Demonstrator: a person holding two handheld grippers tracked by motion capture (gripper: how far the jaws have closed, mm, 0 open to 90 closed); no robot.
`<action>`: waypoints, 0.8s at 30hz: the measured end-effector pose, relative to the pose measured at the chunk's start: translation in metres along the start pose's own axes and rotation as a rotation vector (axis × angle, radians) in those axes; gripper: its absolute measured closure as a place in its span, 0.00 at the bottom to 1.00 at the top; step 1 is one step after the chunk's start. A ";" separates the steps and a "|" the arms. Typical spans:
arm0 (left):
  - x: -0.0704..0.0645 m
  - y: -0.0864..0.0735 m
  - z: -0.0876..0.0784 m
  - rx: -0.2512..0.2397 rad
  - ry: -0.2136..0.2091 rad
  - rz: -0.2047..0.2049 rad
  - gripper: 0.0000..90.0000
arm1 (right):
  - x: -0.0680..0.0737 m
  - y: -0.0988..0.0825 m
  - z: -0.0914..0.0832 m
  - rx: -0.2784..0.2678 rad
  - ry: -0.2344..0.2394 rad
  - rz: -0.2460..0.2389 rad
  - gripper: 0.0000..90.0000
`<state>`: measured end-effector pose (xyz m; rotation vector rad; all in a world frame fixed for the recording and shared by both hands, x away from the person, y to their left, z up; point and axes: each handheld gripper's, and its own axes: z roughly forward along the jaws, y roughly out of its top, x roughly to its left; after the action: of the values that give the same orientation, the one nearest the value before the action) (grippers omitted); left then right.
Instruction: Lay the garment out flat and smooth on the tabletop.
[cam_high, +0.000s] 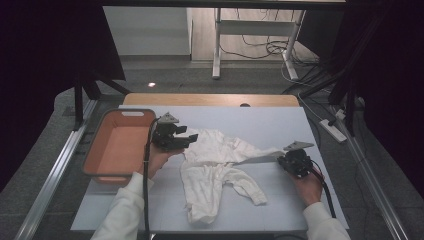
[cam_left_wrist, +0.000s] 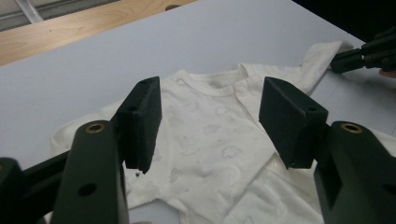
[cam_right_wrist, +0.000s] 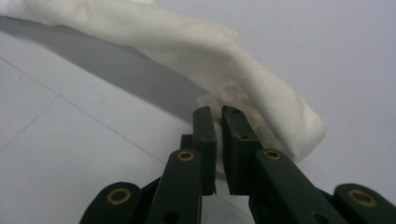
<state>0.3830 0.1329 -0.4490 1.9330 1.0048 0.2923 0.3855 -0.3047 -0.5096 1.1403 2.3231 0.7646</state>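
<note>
Two grippers: both rest low over the surface (cam_high: 280, 125), one at each side of the garment.
Right gripper (cam_right_wrist: 218, 114): fingers nearly together, pinching the end of one sleeve (cam_right_wrist: 261, 107), which rises off the surface.
Baby bodysuit (cam_high: 215, 165): white, spread mid-surface, legs toward the person.
Left gripper (cam_left_wrist: 210, 119): fingers wide apart above the chest, gripping nothing.
Orange bin (cam_high: 102, 125): at the surface's left edge.

Orange bin (cam_high: 117, 145) at table's (cam_high: 280, 125) left edge, power strip (cam_high: 334, 130) on floor.
</note>
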 end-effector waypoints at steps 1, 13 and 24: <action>0.000 0.000 0.000 0.000 -0.001 -0.001 0.44 | 0.000 0.000 -0.002 -0.003 0.014 0.005 0.94; -0.003 0.004 0.006 0.003 -0.018 0.016 0.44 | 0.009 -0.020 -0.047 -0.064 0.106 -0.013 0.94; -0.004 0.015 0.017 -0.005 -0.049 0.032 0.44 | -0.002 -0.051 -0.083 -0.107 0.109 0.036 0.93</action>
<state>0.3970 0.1157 -0.4455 1.9434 0.9413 0.2640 0.3078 -0.3555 -0.4801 1.1213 2.3239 0.9750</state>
